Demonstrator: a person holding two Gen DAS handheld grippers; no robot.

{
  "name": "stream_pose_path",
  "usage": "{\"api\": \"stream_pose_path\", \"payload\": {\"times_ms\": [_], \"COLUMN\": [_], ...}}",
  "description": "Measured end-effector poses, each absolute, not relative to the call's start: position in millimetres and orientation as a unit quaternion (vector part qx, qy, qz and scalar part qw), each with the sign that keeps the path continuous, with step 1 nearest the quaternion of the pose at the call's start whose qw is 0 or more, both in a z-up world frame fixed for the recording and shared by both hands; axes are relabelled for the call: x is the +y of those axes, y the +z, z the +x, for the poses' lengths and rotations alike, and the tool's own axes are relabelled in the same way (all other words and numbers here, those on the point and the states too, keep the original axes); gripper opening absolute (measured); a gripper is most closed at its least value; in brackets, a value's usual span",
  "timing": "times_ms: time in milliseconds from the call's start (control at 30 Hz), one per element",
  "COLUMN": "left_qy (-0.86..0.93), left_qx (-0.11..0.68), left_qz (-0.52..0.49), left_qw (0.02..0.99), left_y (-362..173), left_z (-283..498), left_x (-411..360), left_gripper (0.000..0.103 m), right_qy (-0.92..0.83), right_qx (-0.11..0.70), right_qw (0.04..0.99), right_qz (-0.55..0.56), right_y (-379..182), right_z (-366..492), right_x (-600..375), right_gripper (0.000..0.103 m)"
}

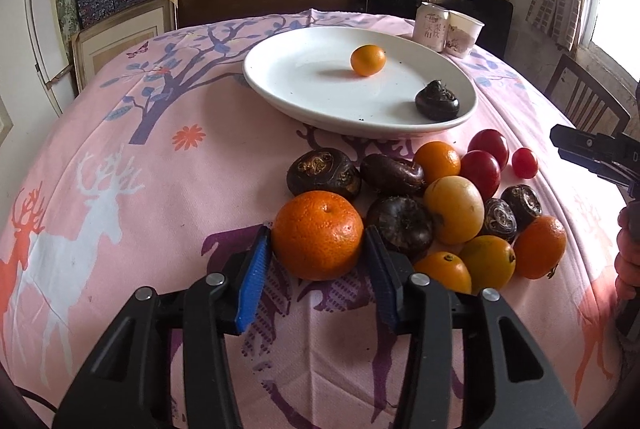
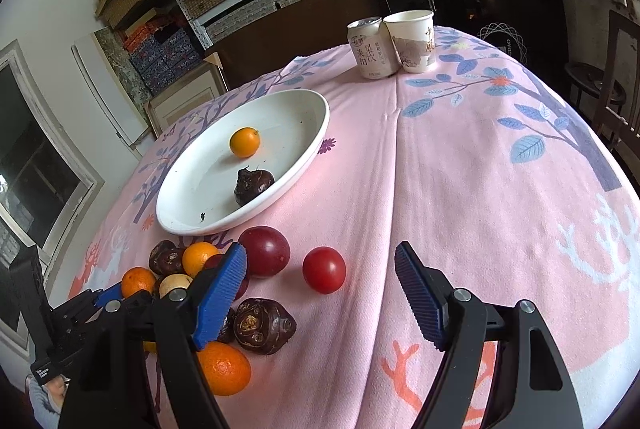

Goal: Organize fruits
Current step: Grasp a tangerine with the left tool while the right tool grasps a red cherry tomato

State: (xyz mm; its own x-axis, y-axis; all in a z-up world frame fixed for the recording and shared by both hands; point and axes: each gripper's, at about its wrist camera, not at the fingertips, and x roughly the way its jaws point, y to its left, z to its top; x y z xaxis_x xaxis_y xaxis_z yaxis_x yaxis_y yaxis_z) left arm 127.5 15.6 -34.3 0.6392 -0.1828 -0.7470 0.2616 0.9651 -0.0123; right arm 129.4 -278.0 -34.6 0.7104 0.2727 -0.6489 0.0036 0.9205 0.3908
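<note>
My left gripper (image 1: 318,243) has its blue pads on both sides of a large orange mandarin (image 1: 318,235) on the pink cloth; the pads look to be touching it. Behind it lies a pile of fruit: dark water chestnuts (image 1: 324,173), oranges (image 1: 454,209) and red tomatoes (image 1: 482,169). A white plate (image 1: 304,89) farther back holds a small orange (image 1: 368,60) and a water chestnut (image 1: 437,101). My right gripper (image 2: 320,273) is open and empty above the cloth, with a red tomato (image 2: 324,269) between its fingers' line of sight. The plate (image 2: 192,197) shows in the right view too.
A drink can (image 2: 372,49) and a paper cup (image 2: 412,41) stand at the table's far side. Shelves with boxes fill the back wall. A wooden chair (image 1: 584,101) stands at the right of the table.
</note>
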Motion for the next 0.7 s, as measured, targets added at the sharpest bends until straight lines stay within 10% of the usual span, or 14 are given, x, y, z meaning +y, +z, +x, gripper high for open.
{"api": "stream_pose_path", "payload": {"times_ms": [300, 700], "left_qy": [-0.111, -0.107], "left_qx": [0.4, 0.407], "left_qz": [0.029, 0.05], "left_qw": [0.909, 0.906], "left_y": [-28.0, -34.8], "left_z": [126.3, 127.6], "left_x": [27.3, 20.3], "left_gripper": [0.046, 0.046], "right_qy": [0.105, 0.101], "right_qx": [0.419, 0.431], "right_qw": [0.876, 0.873], "right_qz": [0.212, 0.202], "right_y": [-53.1, -63.2], "right_z": [138.8, 147.4], "right_x": [-276.2, -269.6], "right_gripper": [0.045, 0.027]}}
